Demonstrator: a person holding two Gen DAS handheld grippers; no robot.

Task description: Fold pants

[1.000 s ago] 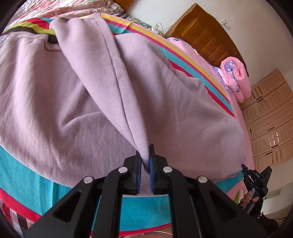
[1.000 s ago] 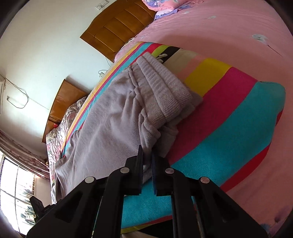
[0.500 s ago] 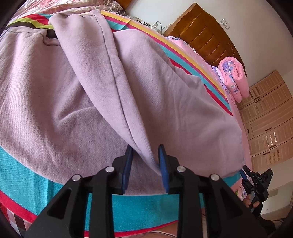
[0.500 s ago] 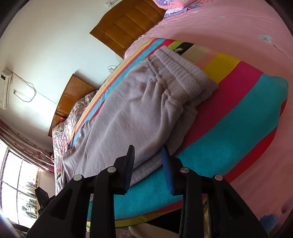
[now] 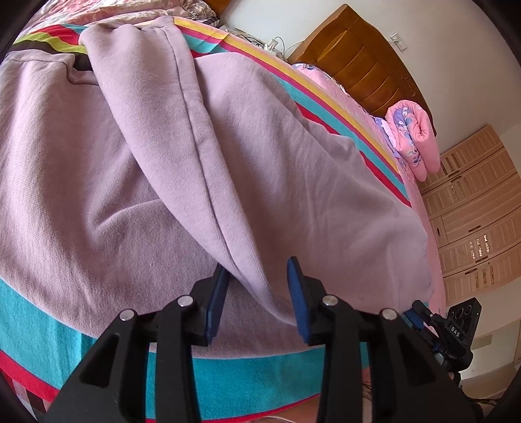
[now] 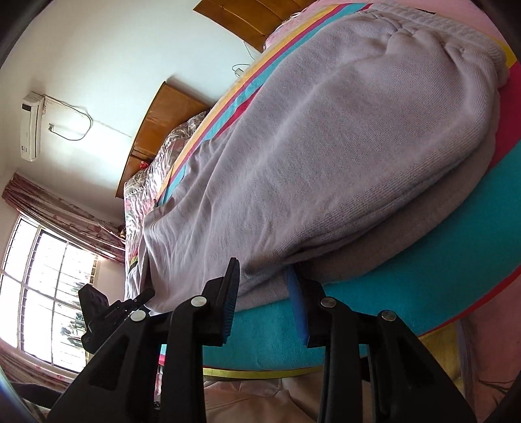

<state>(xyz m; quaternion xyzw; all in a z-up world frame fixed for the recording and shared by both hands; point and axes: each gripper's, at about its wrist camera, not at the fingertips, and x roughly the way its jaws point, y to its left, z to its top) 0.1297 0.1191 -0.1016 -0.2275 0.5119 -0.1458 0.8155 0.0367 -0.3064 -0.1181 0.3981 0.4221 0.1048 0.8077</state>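
Pants, lilac sweat fabric, lie spread on a striped blanket on the bed, near its front edge. One leg is laid back over the other, its folded ridge running down toward the left claw. That claw's jaws are opening, narrow gap, fold tip between the blue pads but not pinched; looks like a release so the fold stays put. Right claw sits at the near edge of the stacked layers, jaws narrowly apart, cloth edge between them or just above, no squeeze visible. Judged: first fold laid, next grab not yet made.

Left view shows the leg overlap, the seam and a hem end far up the blanket, plus a headboard, rolled pink quilt and wardrobe; right claw shows small at its lower right. Right view shows the ribbed waistband at the far end and the two-layer thickness from the side, also a window and wall AC unit; left claw shows dark at lower left.
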